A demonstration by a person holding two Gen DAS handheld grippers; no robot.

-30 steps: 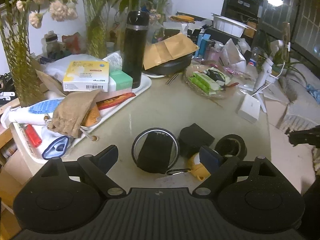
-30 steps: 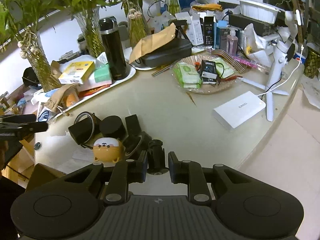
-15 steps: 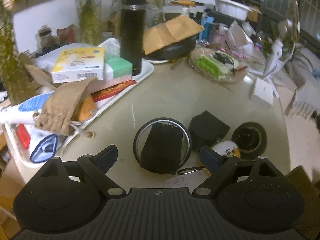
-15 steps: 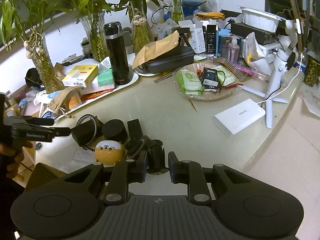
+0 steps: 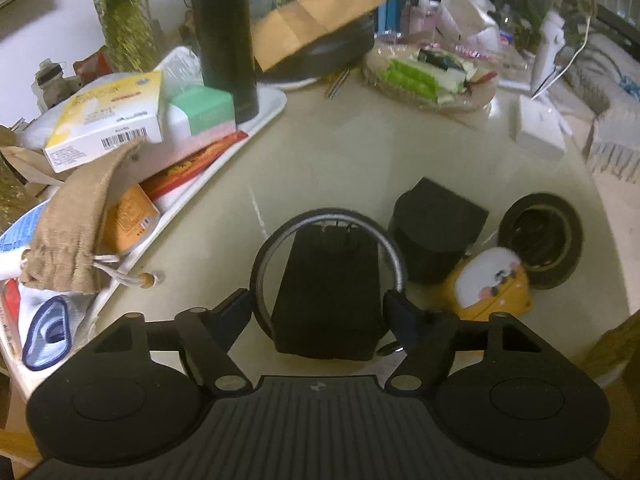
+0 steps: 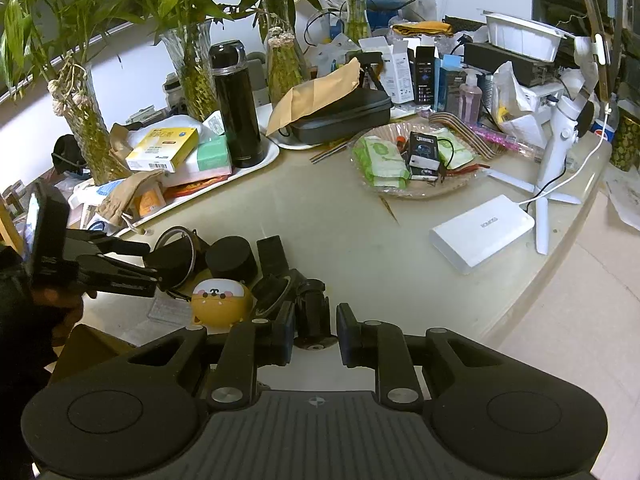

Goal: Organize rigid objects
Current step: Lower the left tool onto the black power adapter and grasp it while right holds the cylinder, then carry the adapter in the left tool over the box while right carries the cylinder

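A cluster of small rigid objects lies near the table's front edge. In the left wrist view a black box (image 5: pixel 328 300) rests on a metal ring (image 5: pixel 394 252), with a black cylinder (image 5: pixel 436 232), a yellow cartoon case (image 5: pixel 492 288) and a black tape roll (image 5: pixel 540 240) to its right. My left gripper (image 5: pixel 320 312) is open, its fingers on either side of the black box. In the right wrist view my right gripper (image 6: pixel 314 334) holds a small black camera mount (image 6: pixel 314 320); a slight gap shows at the right pad. The left gripper (image 6: pixel 120 264) also shows there.
A white tray (image 6: pixel 264 160) holds boxes, a pouch and a black flask (image 6: pixel 236 104). A wicker plate (image 6: pixel 420 192) of packets, a white power bank (image 6: pixel 480 232) and a white tripod stand (image 6: pixel 560 140) stand further right. Glass vases with plants line the back.
My left gripper has moved forward and down, so its fingers now straddle the black box and have narrowed around it. My right gripper has stayed put with the camera mount between its fingers.
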